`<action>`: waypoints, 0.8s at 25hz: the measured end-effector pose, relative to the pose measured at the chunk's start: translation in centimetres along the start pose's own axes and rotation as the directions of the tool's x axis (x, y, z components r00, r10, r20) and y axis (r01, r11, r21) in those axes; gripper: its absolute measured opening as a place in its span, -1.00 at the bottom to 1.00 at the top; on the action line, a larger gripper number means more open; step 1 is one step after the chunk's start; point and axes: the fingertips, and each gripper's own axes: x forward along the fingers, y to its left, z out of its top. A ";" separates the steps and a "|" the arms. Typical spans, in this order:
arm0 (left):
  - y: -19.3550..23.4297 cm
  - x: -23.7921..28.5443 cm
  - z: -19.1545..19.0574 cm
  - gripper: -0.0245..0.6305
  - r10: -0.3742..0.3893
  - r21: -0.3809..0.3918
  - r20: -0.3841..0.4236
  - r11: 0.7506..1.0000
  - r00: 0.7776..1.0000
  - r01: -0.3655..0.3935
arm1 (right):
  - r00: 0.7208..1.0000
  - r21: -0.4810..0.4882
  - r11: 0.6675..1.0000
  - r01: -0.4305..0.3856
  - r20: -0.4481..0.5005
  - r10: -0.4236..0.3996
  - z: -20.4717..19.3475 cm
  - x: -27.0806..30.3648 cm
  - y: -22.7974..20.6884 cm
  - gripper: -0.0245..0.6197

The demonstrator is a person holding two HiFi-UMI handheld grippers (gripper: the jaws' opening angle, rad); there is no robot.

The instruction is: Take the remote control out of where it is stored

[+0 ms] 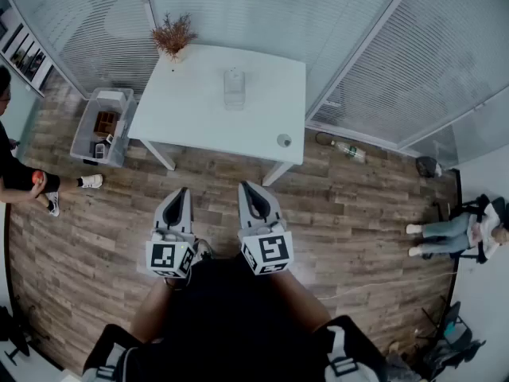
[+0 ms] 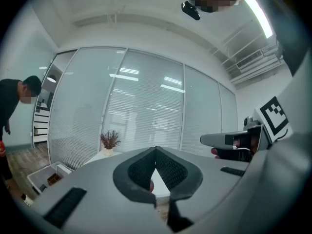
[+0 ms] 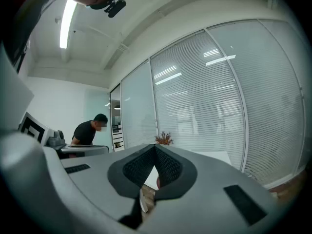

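No remote control shows in any view. A white table [image 1: 199, 118] stands ahead on the wood floor, with a clear upright container [image 1: 233, 88] near its middle; what is inside it is too small to tell. My left gripper [image 1: 179, 192] and right gripper [image 1: 249, 188] are held side by side above the floor, well short of the table's front edge. Both point toward the table. In the left gripper view the left gripper [image 2: 156, 150] has its jaws meeting at the tips with nothing between them. The right gripper [image 3: 155, 147] looks the same in its own view.
A dried plant [image 1: 173, 37] stands at the table's far left corner and a small round grey object [image 1: 284, 140] near its front right. A grey bin [image 1: 119, 100] sits on the floor left of the table. One person [image 1: 17, 173] stands at the left, another sits at the right [image 1: 457, 231]. A bottle [image 1: 348, 151] lies by the glass wall.
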 end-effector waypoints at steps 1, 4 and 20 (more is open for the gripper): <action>-0.1 0.1 0.0 -0.91 -0.001 0.000 0.001 1.000 1.000 0.001 | 1.000 -0.002 1.000 -0.002 0.001 0.002 0.0 0.1 -0.1 -0.92; -0.1 0.3 0.0 -0.91 -0.001 -0.001 0.003 1.000 1.000 0.001 | 1.000 -0.006 1.000 -0.005 0.002 0.005 0.1 0.2 -0.2 -0.92; -0.9 1.0 -0.4 -0.91 0.005 -0.008 0.000 1.000 1.000 -0.005 | 1.000 -0.017 1.000 -0.020 -0.008 0.020 -0.1 0.1 -0.9 -0.92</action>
